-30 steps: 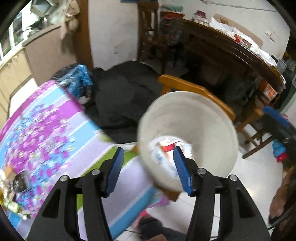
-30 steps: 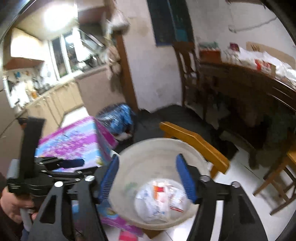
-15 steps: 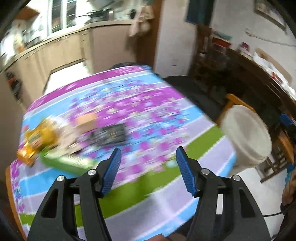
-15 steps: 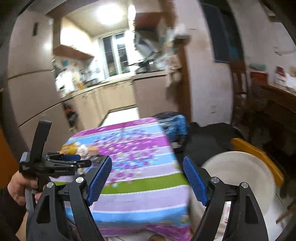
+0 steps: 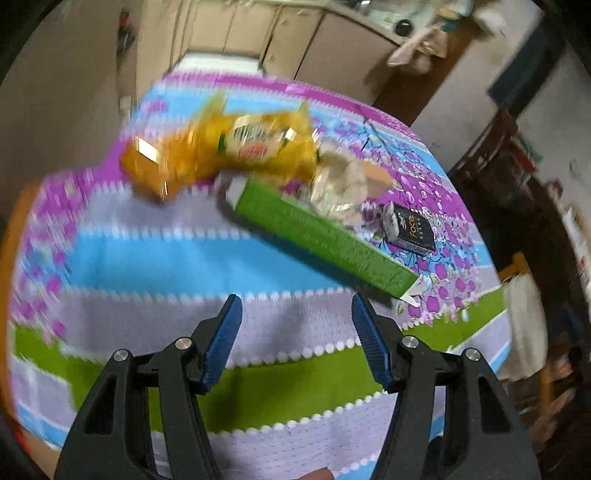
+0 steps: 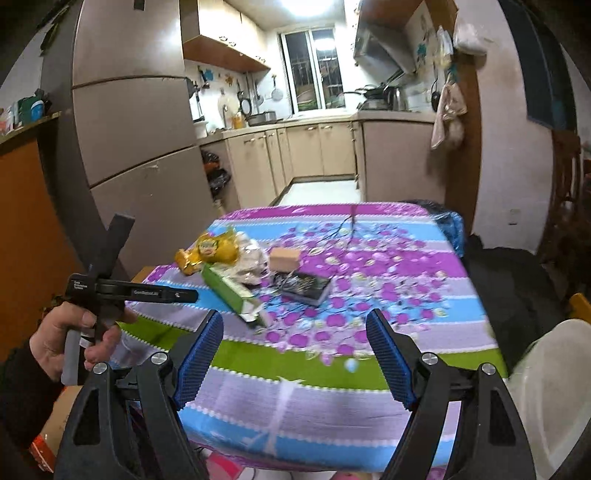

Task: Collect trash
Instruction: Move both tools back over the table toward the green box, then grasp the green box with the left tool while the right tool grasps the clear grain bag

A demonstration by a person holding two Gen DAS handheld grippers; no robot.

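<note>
Both sets of fingers empty and parted, left gripper (image 5: 295, 332) opening wider near green carton (image 5: 321, 236) by table (image 5: 184, 258) centre: light, stiff, best pinched across narrow sides.

A ceiling lamp (image 6: 310, 5) is blazing white, overexposing; a window (image 6: 312, 70) is glowing. Left wrist view is smearing with motion blur, worst on the yellow bag (image 5: 229, 147). Fisheye is bending edges; corners are vignetting black.
</note>
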